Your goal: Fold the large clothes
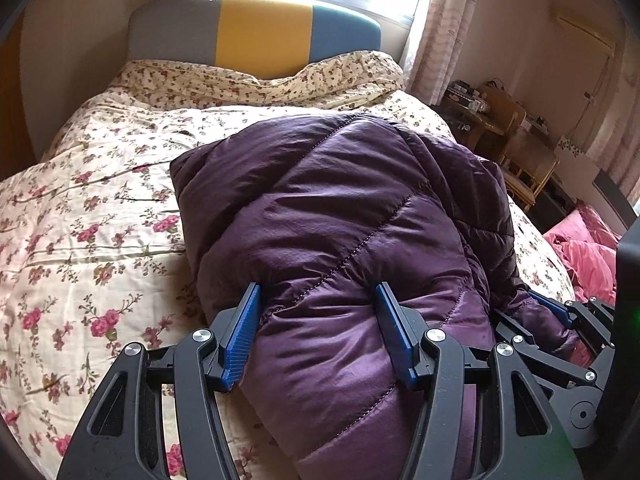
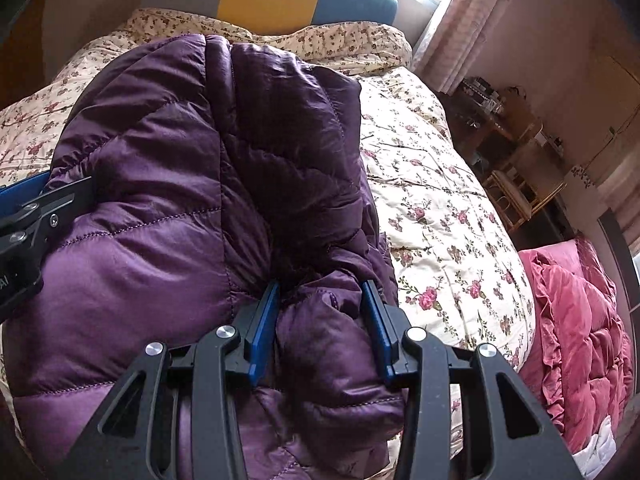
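A purple quilted puffer jacket (image 1: 340,208) lies folded into a thick bundle on the floral bedspread (image 1: 92,200). My left gripper (image 1: 318,312) has its blue pads on either side of the bundle's near left part, clamped on the thick fabric. My right gripper (image 2: 324,308) clamps the bundle's near right part, a bunched fold between its pads. The jacket also fills the right wrist view (image 2: 180,184). The right gripper shows at the right edge of the left wrist view (image 1: 560,312), and the left gripper at the left edge of the right wrist view (image 2: 28,208).
The bed has a grey, yellow and blue headboard (image 1: 256,32) under a window. A pink quilt (image 2: 576,340) lies beyond the bed's right side. A wooden chair (image 1: 520,168) and a cluttered table (image 1: 476,108) stand at the right wall.
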Demonstrator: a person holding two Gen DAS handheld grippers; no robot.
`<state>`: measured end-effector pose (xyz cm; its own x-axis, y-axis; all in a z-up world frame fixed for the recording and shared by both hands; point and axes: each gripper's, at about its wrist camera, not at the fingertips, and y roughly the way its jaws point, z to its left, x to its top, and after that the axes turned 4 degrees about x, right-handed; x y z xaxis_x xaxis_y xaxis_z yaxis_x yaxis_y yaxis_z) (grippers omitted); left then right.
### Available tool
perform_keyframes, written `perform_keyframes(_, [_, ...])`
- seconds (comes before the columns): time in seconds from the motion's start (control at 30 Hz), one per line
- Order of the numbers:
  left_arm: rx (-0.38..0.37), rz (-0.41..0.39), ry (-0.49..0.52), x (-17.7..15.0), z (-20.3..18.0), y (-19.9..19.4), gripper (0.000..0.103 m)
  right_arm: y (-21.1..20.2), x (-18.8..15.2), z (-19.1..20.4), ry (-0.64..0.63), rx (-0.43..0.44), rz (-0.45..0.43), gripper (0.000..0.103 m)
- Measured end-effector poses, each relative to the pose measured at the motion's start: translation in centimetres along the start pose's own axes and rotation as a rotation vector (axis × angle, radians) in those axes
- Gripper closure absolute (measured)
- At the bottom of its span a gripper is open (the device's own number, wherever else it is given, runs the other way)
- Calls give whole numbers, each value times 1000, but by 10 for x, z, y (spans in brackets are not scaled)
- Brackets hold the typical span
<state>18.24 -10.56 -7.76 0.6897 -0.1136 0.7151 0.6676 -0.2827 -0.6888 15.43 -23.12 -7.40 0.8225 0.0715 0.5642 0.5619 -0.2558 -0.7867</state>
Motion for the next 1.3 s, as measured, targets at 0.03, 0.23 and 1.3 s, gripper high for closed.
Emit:
perform_keyframes(0.03, [0, 0, 4, 0, -1, 1, 46, 1, 0, 0, 1, 1, 1, 63])
perform_keyframes(0.23, [-1, 0, 48, -1, -8, 6, 46, 11, -3, -5, 12, 16, 12, 63])
perform_keyframes(1.3, [4, -14, 24, 19, 9, 1, 44, -16, 30, -19, 77, 80, -91, 50])
